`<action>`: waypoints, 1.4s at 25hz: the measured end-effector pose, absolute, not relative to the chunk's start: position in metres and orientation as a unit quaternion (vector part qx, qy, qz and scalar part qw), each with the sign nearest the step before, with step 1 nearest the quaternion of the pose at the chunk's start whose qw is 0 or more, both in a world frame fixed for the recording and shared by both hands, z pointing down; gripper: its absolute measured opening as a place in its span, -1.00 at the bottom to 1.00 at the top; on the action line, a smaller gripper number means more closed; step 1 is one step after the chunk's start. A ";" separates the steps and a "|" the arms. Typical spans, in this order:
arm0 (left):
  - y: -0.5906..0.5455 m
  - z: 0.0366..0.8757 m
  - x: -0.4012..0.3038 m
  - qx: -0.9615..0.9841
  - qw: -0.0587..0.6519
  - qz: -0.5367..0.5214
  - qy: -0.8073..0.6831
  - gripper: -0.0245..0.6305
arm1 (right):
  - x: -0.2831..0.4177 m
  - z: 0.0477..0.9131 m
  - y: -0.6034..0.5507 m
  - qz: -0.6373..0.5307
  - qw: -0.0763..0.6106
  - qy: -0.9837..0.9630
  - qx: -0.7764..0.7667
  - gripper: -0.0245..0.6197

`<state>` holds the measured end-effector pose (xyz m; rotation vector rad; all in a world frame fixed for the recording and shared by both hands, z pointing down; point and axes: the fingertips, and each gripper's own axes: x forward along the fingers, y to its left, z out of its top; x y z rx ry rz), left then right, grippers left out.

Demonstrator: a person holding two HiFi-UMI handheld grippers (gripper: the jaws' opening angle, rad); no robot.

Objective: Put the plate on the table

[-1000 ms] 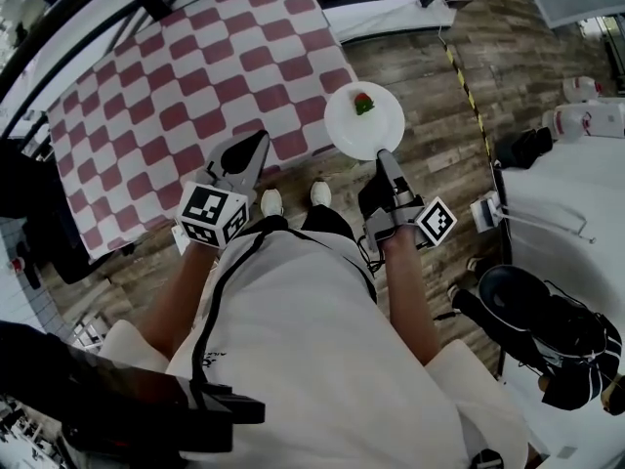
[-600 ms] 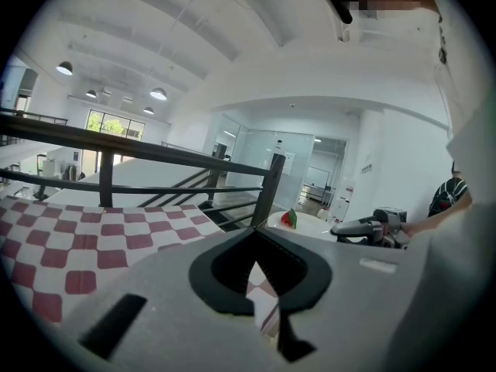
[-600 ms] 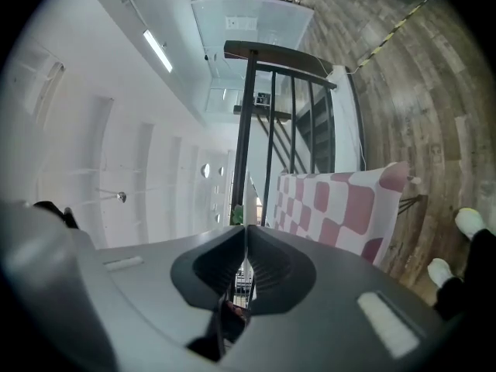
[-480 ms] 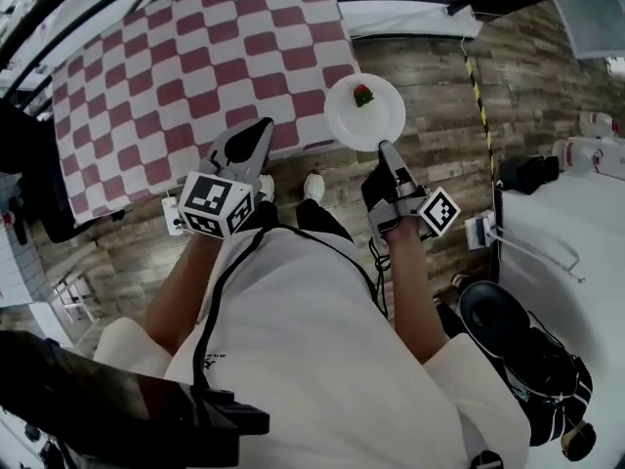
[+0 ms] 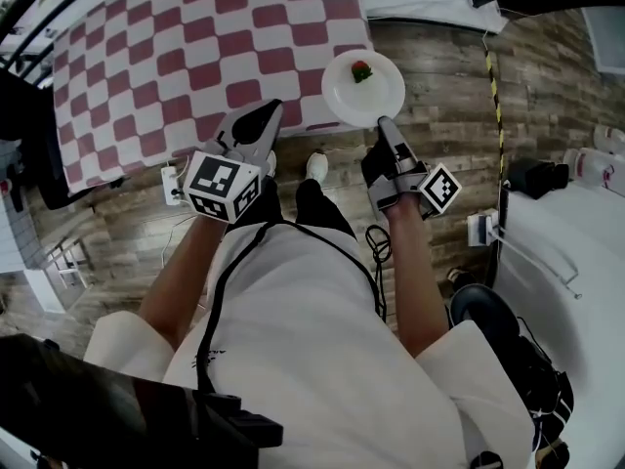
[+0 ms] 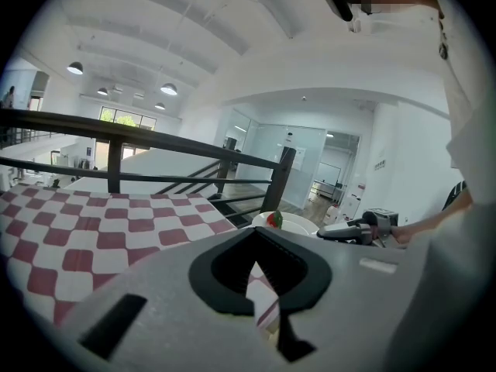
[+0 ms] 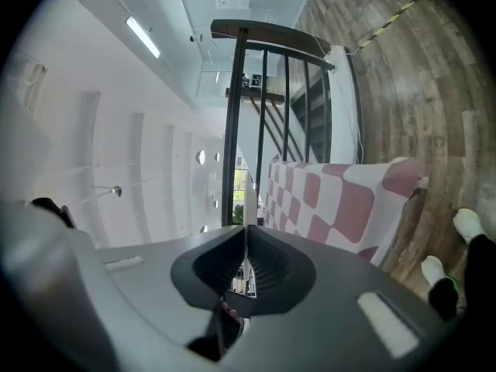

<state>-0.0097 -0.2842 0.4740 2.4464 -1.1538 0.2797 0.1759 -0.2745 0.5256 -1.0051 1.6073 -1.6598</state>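
In right gripper (image 5: pixel 382 123), apparently, the plate (image 5: pixel 363 88).

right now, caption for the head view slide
Right hand-held gripper holds a white plate beside the checkered table

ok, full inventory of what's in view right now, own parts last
plate: one, white, by the table's near right corner, rim in the right gripper
food item: one, red with green, on the plate
table: one, red-and-white checked cloth, ahead and left
floor: wood planks, underfoot
tape: one strip, yellow-black, on the floor at right
small box: one, white, on the floor by the table's near edge
railing: one, black, beyond the table
shoes: two, white, below the grippers
left gripper: grey, jaws together, empty, by the table's near edge
right gripper: grey, jaws closed on the plate's near rim
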 end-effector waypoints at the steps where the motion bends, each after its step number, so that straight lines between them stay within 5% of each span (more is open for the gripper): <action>1: -0.284 0.476 -0.009 0.879 0.211 0.101 -0.415 -0.90 | 0.174 0.530 -0.276 -0.630 0.304 0.607 -0.378 -0.86; 35: -0.292 0.539 0.004 0.873 0.242 0.134 -0.400 -0.90 | 0.151 0.660 -0.305 -0.670 0.244 0.581 -0.392 -0.87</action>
